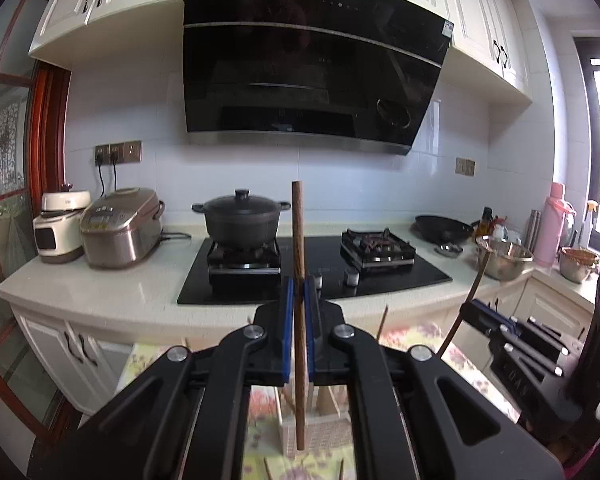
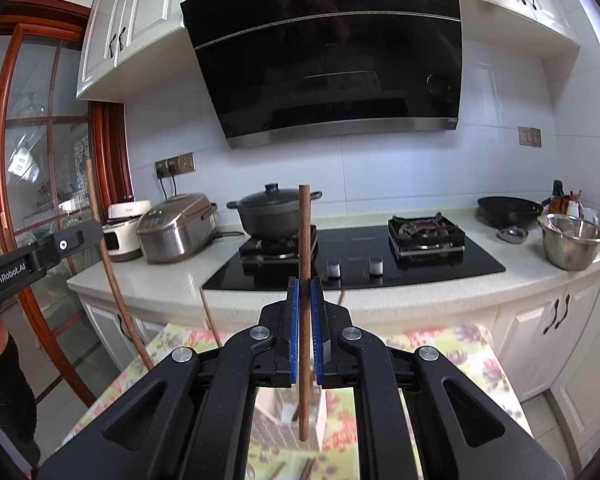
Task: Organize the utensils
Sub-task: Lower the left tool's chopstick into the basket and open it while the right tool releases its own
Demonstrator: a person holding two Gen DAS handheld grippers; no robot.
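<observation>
My left gripper (image 1: 299,292) is shut on a brown wooden chopstick (image 1: 298,240) and holds it upright above a pale utensil holder (image 1: 296,434) on the floral tablecloth. My right gripper (image 2: 305,294) is shut on another brown wooden chopstick (image 2: 304,240), also upright, above the same holder (image 2: 276,412). The right gripper shows at the right of the left wrist view (image 1: 500,320), with its chopstick (image 1: 466,304) slanting. The left gripper shows at the left of the right wrist view (image 2: 88,228), with its chopstick (image 2: 112,272). More chopsticks (image 2: 308,466) lie on the cloth below.
Ahead is a kitchen counter (image 1: 132,292) with a black gas hob (image 1: 400,276), a black lidded pot (image 1: 240,220), a rice cooker (image 1: 120,232), a wok (image 1: 444,228) and steel bowls (image 1: 504,258). A range hood (image 1: 308,60) hangs above. A wood-framed glass door (image 2: 40,140) stands left.
</observation>
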